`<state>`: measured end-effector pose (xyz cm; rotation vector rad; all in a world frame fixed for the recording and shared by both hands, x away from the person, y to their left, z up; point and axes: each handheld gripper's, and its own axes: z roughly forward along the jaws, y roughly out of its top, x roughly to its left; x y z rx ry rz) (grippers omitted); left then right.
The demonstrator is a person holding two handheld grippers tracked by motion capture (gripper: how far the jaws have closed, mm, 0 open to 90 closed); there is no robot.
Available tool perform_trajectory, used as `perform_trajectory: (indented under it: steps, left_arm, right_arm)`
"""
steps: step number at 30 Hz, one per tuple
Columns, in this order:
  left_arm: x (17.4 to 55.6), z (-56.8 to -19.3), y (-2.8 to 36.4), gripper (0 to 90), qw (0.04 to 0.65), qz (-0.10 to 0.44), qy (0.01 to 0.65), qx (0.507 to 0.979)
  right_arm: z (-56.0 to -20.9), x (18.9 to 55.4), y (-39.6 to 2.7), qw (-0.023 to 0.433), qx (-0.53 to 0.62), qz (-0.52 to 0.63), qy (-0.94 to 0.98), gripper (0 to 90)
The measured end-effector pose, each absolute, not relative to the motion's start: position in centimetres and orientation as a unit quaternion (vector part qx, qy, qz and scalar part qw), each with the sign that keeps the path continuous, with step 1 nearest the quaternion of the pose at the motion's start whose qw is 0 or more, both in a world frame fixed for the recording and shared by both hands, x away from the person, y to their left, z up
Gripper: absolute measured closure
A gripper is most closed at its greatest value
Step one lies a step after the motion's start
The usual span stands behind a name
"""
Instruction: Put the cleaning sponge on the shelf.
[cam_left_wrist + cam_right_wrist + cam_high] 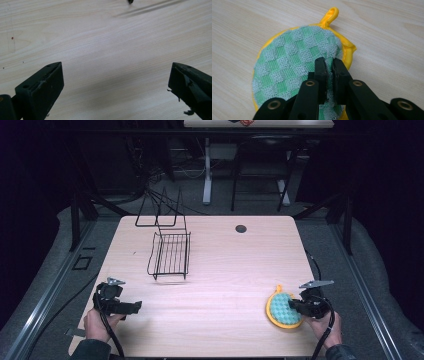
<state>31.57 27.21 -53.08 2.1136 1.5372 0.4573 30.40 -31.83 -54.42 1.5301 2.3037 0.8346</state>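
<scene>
A pale wood-grain table [220,320] fills the middle of the high view, with dark floor and table legs beyond it. Toward its far left stands a black wire rack [170,254], open and holding nothing; a second wire frame behind it may be part of the same rack, though the dim light makes this hard to tell. Near the right front edge lies a round pot holder [294,65], green-and-grey checked with a yellow border and a yellow hanging loop pointing away from the person. The right gripper [329,66] has its jaws pinched onto the near edge of the pot holder, a fold of the checked cloth caught between them. The left gripper [116,82] rests near the left front corner, jaws spread wide over bare wood, holding nothing. The grip takes in only a thin fold of cloth at the rim, so the pot holder could slip free or flop and drag if lifted quickly.
</scene>
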Motion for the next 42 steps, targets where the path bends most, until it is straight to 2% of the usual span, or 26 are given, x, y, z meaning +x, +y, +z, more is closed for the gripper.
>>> perform_trajectory:
  steps: [24,42]
  left_arm:
    - [31.5,-53.0,27.0,0.0,0.254,0.166,0.554,0.775]
    - [31.4,-53.0,27.1,0.0,0.258,0.167,0.556,0.772]
  right_arm:
    - [-50.7,29.7,-30.6,0.148,0.501,0.336,0.784,87.3]
    - [-48.0,31.7,-26.7,0.156,0.459,0.371,0.792,87.4]
